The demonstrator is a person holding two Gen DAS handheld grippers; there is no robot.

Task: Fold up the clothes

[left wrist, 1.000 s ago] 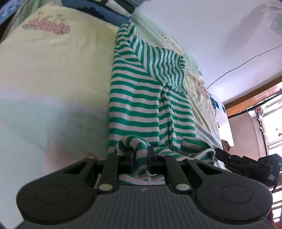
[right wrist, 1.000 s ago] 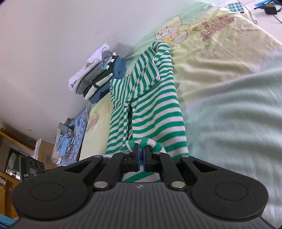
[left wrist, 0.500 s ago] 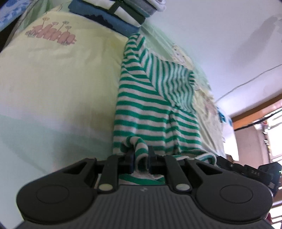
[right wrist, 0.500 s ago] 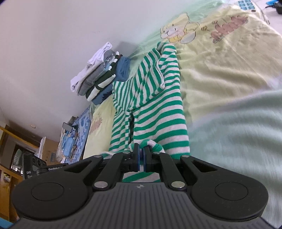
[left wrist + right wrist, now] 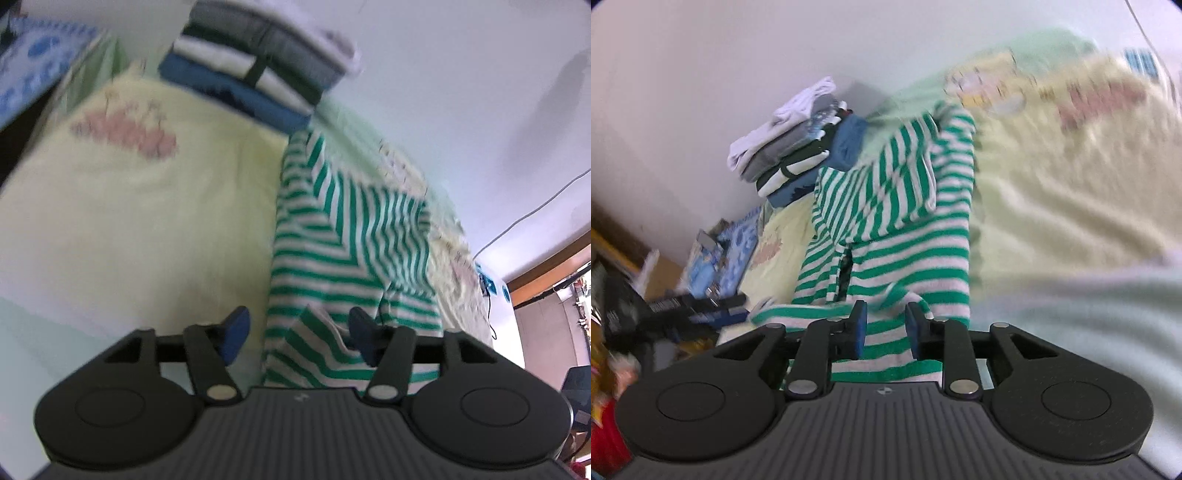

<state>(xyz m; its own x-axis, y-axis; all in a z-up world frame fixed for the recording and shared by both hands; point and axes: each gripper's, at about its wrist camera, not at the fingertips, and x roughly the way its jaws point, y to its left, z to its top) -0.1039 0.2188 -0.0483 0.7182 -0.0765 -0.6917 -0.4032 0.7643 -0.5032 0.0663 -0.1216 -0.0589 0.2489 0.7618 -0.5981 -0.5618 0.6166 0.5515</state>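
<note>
My left gripper [image 5: 297, 334] has its jaws wide apart, nothing held. The striped garment [image 5: 332, 254], green and white, lies on the bed sheet [image 5: 147, 221] and runs from between my left jaws away toward the wall. A folded corner of its near hem sits between the 2 blue pads, closer to the right pad; I can't tell if it touches it. Left of my left jaws the pale yellow sheet shows a pink print, blurred. Ahead of the jaws, past the far end of the garment, sits a stack of folded clothes [image 5: 258, 74] against the wall.

My right gripper [image 5: 882, 332] also has jaws apart, a narrower gap, gripping nothing. The same striped garment [image 5: 897, 236] passes under and between these jaws, with a raised wrinkle of cloth just ahead of the gap. Left of my right jaws I see the other gripper's dark body, blurred. Ahead and left is the folded stack [image 5: 798, 155]. Right of the jaws is bare sheet [image 5: 1071, 203].
</note>
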